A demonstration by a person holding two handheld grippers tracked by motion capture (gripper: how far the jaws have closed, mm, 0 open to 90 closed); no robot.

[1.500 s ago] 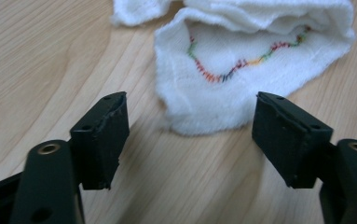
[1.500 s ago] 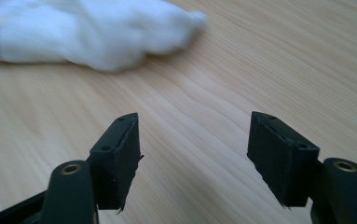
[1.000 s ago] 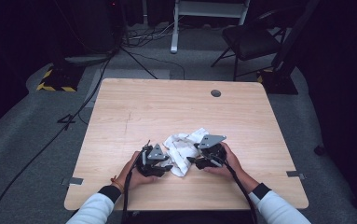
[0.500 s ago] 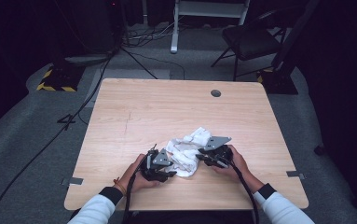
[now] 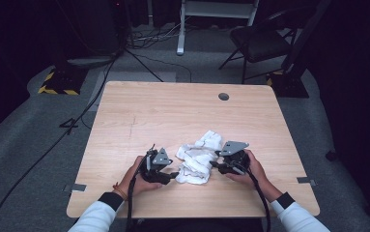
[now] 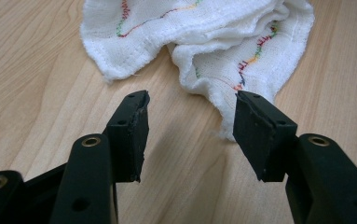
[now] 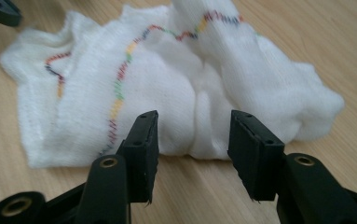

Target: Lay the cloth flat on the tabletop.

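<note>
A white cloth (image 5: 198,158) with a wavy line of coloured stitching lies crumpled in a loose heap on the near half of the wooden table (image 5: 173,111), between the two hands. The left gripper (image 5: 169,175) sits just beside its near left edge, and in the left gripper view its jaws stand apart with bare wood between them; a hanging corner of the cloth (image 6: 241,79) lies just past the right-hand jaw, untouched. Those jaws have just been opening, with nothing between them. The right gripper (image 5: 216,166) rests at the cloth's right side; in the right gripper view its jaws are also parted and aimed at a fold of the heap (image 7: 192,112), which lies just beyond the tips and is not pinched. These jaws too have just been opening. The step in hand looks like finding new holds on the bunched cloth, likely to spread or fold it. The next move probably calls for each gripper to edge forward and close on an edge or corner.
</note>
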